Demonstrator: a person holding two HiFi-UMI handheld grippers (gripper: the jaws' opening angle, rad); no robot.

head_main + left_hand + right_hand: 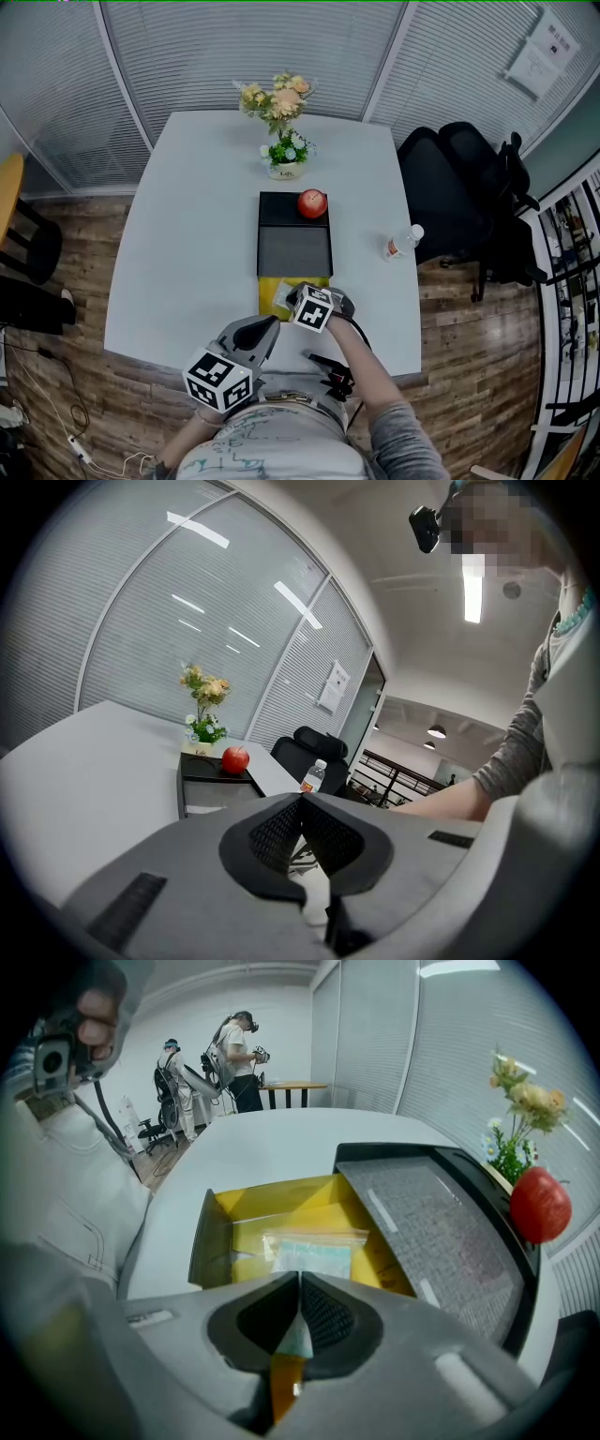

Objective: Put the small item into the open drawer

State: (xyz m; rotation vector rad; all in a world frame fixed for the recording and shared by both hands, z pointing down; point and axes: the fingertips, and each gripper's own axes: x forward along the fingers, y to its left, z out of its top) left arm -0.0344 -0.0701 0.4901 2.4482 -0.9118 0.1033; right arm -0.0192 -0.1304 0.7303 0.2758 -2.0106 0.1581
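Right gripper: your jaws are nearly closed, pinching the near edge of the bag; it points steeply down over the drawer.
Bag: clear zip bag with pale blue contents, lying inside the yellow drawer.
Drawer: pulled out of the black cabinet toward you.
Left gripper: your jaws are together, nothing between them; it sits near the table edge.

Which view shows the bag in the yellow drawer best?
Right gripper view: the bag lies almost fully visible, close up, inside the yellow drawer. The head view shows only a pale sliver of it from far above. The left gripper view doesn't show it.
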